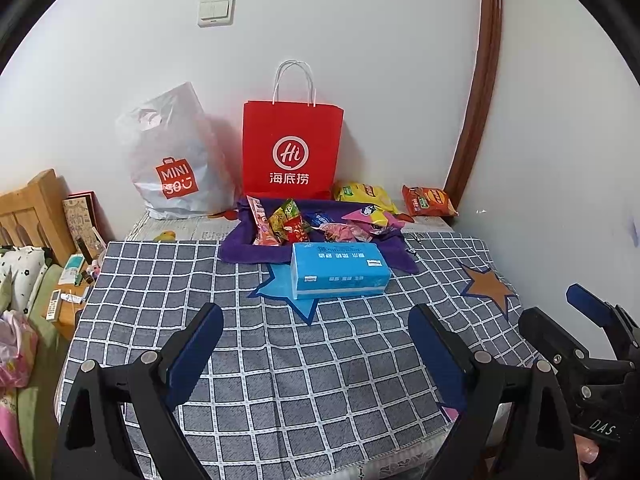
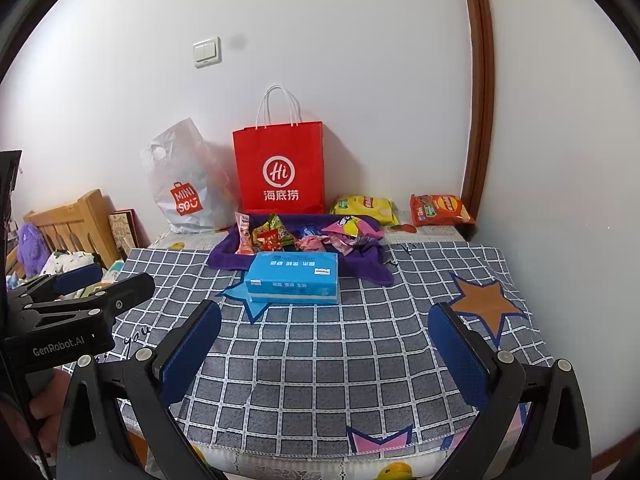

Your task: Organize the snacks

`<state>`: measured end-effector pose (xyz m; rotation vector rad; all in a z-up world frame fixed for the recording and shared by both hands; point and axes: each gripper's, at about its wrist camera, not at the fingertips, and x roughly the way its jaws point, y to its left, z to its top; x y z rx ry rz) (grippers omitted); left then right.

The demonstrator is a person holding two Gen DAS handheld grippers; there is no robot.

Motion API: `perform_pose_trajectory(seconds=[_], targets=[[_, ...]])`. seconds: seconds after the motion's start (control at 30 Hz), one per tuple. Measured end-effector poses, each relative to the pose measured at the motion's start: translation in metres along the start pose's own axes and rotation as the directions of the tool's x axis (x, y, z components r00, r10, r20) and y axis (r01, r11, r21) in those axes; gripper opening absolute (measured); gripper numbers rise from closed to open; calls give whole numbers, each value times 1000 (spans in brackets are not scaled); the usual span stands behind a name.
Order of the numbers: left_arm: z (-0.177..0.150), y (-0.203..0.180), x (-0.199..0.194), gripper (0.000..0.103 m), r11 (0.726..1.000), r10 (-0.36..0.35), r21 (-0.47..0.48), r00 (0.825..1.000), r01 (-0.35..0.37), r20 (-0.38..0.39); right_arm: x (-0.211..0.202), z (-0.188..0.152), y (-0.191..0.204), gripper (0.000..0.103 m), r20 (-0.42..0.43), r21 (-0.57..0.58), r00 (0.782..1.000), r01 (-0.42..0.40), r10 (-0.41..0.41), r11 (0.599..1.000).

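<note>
Two hand-held grippers hover side by side over the near edge of a table spread with a grey-and-white checked cloth (image 2: 320, 360), the left gripper (image 1: 316, 344) and the right gripper (image 2: 324, 344) both with jaws spread wide and nothing between them. The landmark here is a blue rectangular tissue pack (image 2: 294, 278) lying flat mid-table. Just behind it, touching its far edge, a rumpled purple cloth (image 2: 372, 264) holds a loose heap of small bright snack packets (image 2: 276, 236) in pink, red, green and blue wrappers. Further behind the pack, against the white wall, stands an upright red paper carrier bag with white string handles (image 2: 280, 168), with a white plastic shopping bag (image 2: 184, 188) to its left. Behind and to the right of the pack lie a yellow crisp packet (image 2: 366, 206) and, nearer the wooden door frame, an orange crisp packet (image 2: 440, 210), both flat on the table and apart from the heap. The scene fits either snacks awaiting sorting or snacks already gathered onto the cloth with two crisp packets left aside; which holds cannot be settled. Any pick-up would call for a long reach past the tissue pack.
</note>
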<state>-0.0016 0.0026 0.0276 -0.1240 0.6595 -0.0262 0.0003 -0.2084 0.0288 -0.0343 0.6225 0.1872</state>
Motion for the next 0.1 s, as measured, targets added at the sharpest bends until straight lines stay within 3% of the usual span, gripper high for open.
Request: perform_pose_trajectory(seconds=[0.1], targets=[[1,-1,3,94,1000,9,-1,1000,-9,-1,-1,-1,1,102,7,3,1000,-10,10,1000]])
